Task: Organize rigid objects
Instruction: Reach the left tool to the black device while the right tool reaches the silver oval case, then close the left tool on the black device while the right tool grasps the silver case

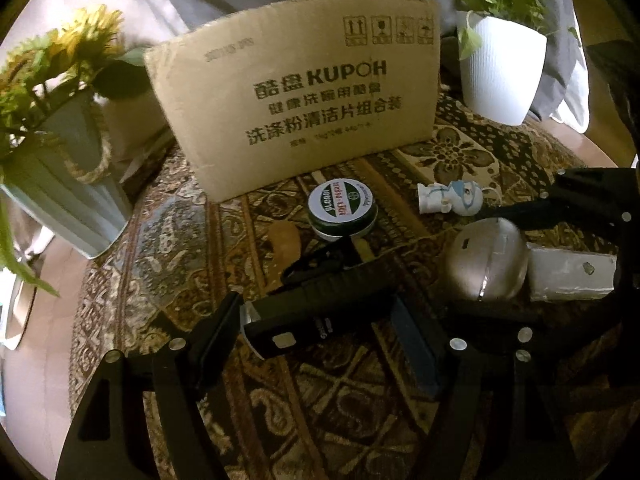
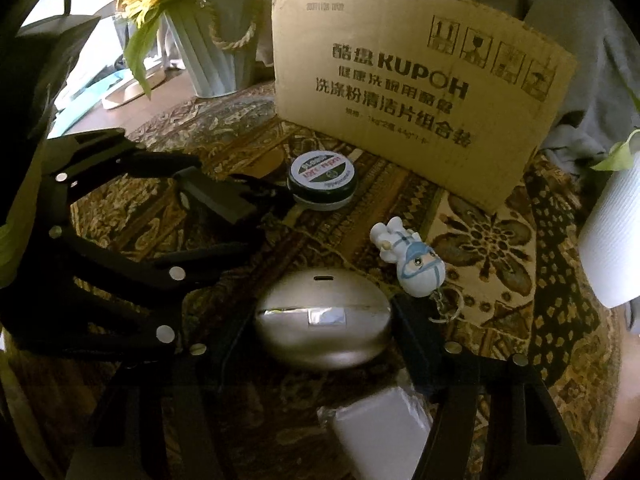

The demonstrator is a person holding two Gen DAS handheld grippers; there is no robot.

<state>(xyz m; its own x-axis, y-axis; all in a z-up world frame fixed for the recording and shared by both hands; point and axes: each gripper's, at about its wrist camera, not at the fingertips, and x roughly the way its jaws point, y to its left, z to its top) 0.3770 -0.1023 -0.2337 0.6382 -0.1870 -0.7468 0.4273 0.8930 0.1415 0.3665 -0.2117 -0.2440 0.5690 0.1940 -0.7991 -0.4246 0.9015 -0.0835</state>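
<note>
- Silver oval case (image 2: 322, 322) lying on the patterned cloth (image 2: 480, 240), sitting between the right gripper (image 2: 320, 332) jaws, which are standing apart around it; pad contact unclear.
- Black flashlight (image 1: 316, 304) lying between the left gripper (image 1: 320, 332) fingers, jaws apart.
- Green tin (image 2: 322, 184), figurine keychain (image 2: 412, 260) and white block (image 2: 380, 424) waiting nearby, unsorted.
- Cardboard box (image 2: 400, 80) standing behind; nothing appearing placed yet.

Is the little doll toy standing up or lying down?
Lying down. The doll keychain lies flat on the patterned tablecloth, head toward the camera.
</note>
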